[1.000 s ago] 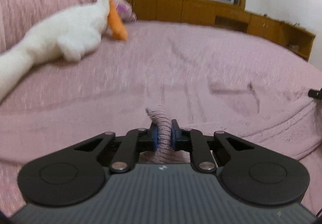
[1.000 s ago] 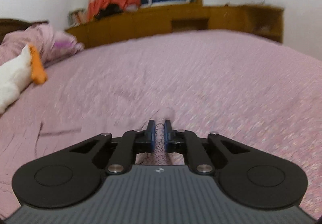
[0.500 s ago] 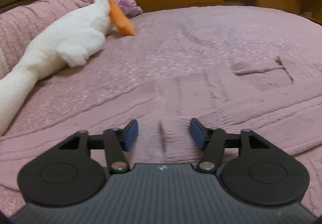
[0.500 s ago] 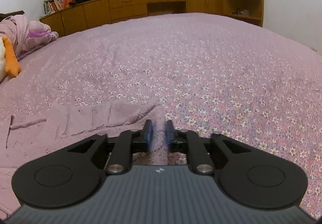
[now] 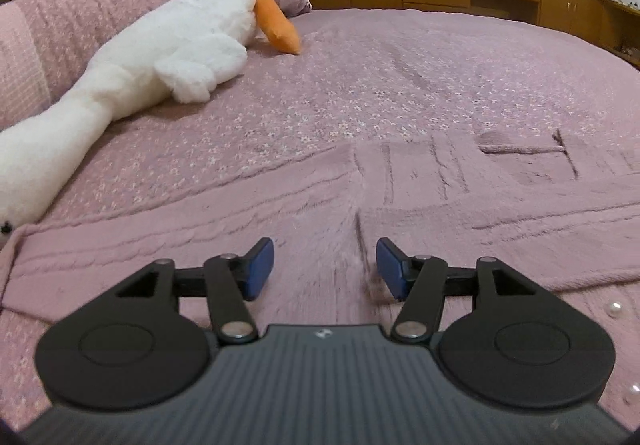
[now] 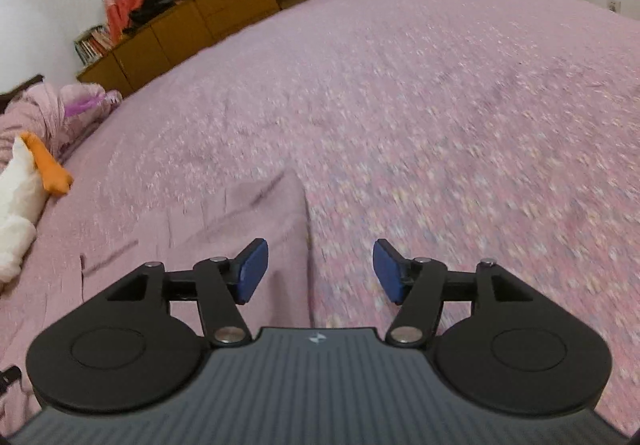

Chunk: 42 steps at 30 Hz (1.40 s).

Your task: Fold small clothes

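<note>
a: how did the sweater (image 5: 320,205) look?
b: it was pink, cable-knit, lying flat on the flowered bedspread (image 5: 400,65), with pearl buttons (image 5: 616,309) near its lower right part

a: and where was it from the grippers?
b: under the left gripper (image 5: 325,268), which hung low with jaws apart, holding nothing. the right gripper (image 6: 320,271) was tilted, also spread and empty, over the sweater's edge

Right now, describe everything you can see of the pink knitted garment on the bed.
The pink knitted garment is a fuzzy mauve cable-knit, spread flat on the floral bedspread. White pearl-like beads sit near its right edge. Both the left gripper and the right gripper are open above it, gripping nothing.
</note>
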Available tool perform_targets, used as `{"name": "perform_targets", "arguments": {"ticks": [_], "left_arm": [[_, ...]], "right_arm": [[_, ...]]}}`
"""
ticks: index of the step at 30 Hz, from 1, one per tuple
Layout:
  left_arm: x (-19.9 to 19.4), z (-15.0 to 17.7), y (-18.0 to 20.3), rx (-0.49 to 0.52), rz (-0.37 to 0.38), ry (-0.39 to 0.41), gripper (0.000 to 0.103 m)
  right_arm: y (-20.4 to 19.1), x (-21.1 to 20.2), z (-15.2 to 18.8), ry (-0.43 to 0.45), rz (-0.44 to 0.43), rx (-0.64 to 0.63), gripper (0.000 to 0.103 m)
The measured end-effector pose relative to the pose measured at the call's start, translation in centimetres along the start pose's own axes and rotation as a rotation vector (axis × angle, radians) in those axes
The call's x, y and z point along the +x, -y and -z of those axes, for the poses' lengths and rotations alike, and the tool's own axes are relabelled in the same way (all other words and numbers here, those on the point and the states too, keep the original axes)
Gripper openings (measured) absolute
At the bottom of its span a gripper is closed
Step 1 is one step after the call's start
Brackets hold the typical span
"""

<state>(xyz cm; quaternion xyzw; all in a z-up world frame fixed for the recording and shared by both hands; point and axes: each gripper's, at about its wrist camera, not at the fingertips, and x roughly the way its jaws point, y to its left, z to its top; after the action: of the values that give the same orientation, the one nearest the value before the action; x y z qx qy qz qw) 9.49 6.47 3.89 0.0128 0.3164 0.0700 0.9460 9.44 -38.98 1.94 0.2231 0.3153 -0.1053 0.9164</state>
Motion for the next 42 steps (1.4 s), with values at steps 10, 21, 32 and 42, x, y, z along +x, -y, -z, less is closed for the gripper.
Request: {"name": "perform_targets", "arguments": {"ticks": [10,21,32,42], "left_arm": [[-3.0,0.5,-1.4,-0.053,0.01,-0.051,0.059],[-4.0,1.0,-2.0,-0.064,0.004,-0.139,0.059],[-6.0,-2.7,-9.5,-0.028,-0.113,-0.166,0.059],[-4.7,0.3,-18.6,-0.331,-0.164,-0.29,0.059]], "right_arm": [[-2.0,-4.6,5.7,-0.057,-0.001,-0.198,0.072],[1.2,-3.9,5.0,-0.07,0.034,-0.038,0.072],[0.3,-9.2,6.7,-0.066,-0.037,-0.04,0.083],[-2.9,-14.5,11.3,-0.042,-0.149,-0.148,0.088]]}}
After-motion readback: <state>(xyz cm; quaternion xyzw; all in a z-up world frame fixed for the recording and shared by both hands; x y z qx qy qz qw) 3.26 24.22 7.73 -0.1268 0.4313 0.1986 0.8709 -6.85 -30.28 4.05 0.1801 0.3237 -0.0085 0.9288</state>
